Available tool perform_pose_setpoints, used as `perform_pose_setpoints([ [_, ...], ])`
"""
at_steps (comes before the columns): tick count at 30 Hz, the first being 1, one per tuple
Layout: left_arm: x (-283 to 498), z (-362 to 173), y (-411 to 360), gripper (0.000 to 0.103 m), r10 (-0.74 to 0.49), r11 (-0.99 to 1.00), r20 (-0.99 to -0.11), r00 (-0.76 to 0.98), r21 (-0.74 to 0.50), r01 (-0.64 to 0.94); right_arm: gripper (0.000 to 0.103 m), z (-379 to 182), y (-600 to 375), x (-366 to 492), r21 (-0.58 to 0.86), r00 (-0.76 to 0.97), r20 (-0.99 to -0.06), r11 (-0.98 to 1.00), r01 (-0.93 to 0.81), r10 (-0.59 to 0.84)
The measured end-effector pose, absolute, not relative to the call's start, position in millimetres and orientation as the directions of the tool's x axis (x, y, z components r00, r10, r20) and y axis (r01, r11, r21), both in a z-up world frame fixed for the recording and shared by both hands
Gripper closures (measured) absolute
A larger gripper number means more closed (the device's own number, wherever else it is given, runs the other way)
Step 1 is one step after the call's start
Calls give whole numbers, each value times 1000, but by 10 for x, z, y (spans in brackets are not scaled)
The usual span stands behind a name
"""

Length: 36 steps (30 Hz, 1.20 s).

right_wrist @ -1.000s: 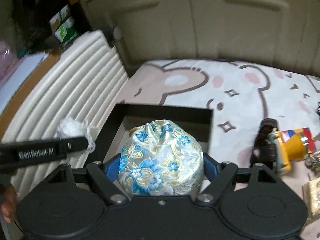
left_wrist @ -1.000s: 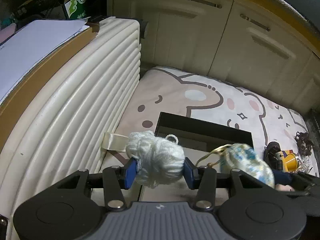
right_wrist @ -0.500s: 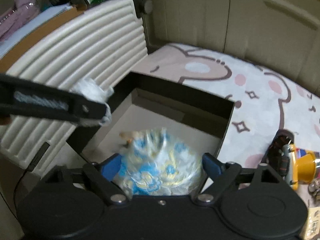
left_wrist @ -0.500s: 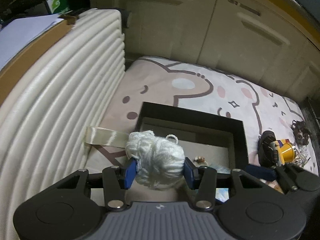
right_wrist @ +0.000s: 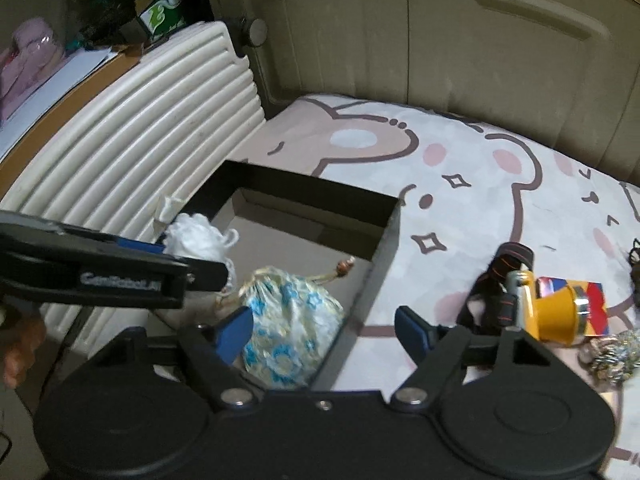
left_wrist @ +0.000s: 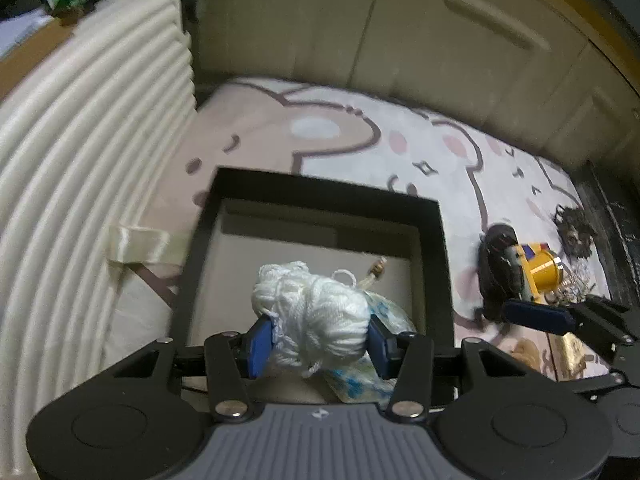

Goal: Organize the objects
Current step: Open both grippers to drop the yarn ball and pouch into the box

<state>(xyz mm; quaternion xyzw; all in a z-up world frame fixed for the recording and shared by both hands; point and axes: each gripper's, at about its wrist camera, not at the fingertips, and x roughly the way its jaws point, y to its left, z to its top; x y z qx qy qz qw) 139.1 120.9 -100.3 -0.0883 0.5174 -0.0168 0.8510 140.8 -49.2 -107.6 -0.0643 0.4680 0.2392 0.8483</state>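
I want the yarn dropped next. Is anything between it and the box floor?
Partly. The pouch lies in the box just below and right of the yarn in the left claw. The floor to its left looks bare.

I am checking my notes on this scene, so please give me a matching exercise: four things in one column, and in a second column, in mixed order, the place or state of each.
Things:
1. white yarn ball
2. floral pouch
3. yellow headlamp
4. right tool

Places or states:
A. lying inside the black box
B. open, nothing between its pads
C. on the cartoon mat, right of the box
D. clamped in the left tool, above the box

Pairs: 1-D, 2-A, 3-C, 4-B
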Motion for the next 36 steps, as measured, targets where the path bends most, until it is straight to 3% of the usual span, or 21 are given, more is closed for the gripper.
perform_pose_setpoints([
  [12, 1513, -1214, 806, 53, -182, 982, -908, 377, -190, 16, 33, -1034, -867, 1428, 121, 443, -844, 913, -390, 302],
  [18, 1515, -1262, 741, 36, -207, 977, -913, 353, -214, 20, 33, -974, -1053, 1490, 203, 461, -819, 924, -322, 341],
  [36, 1303, -935, 683, 19, -151, 989, -896, 418, -139, 59, 21, -708, -1133, 1495, 317, 540, -733, 910, -267, 413],
])
